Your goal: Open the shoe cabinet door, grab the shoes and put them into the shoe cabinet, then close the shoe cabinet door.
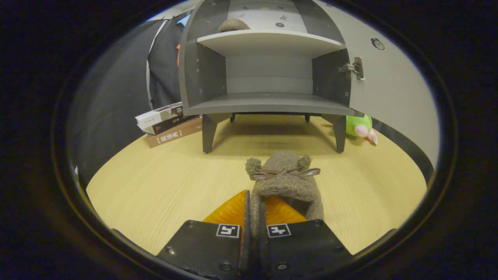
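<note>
- My gripper [255, 212] sits low over the wooden table [155, 186], and its two fingers are pressed together on the heel edge of a fuzzy brown shoe [286, 182], with only that strip of fabric between them.
- The shoe stretches from the fingers toward 12 o'clock, toe pointing at the cabinet; a thin ribbon bow [284, 172] lies across its top between two small pom-poms.
- I cannot tell whether the shoe is touching the table or held just above it.
- The shoe cabinet [268, 103] stands beyond the shoe at 12 o'clock on short legs, its door [389, 89] swung open toward 2 o'clock, with a metal hinge [352, 68] at the door's inner edge.
- I see the cabinet's lower shelf bare; on the upper shelf a second brown shoe [232, 25] rests at about 11 o'clock.
- A stack of books [167, 122] lies on the table at 10 o'clock, just beside the cabinet's left leg.
- A green and pink plush toy [360, 128] lies at 2 o'clock, by the right leg and under the open door.
</note>
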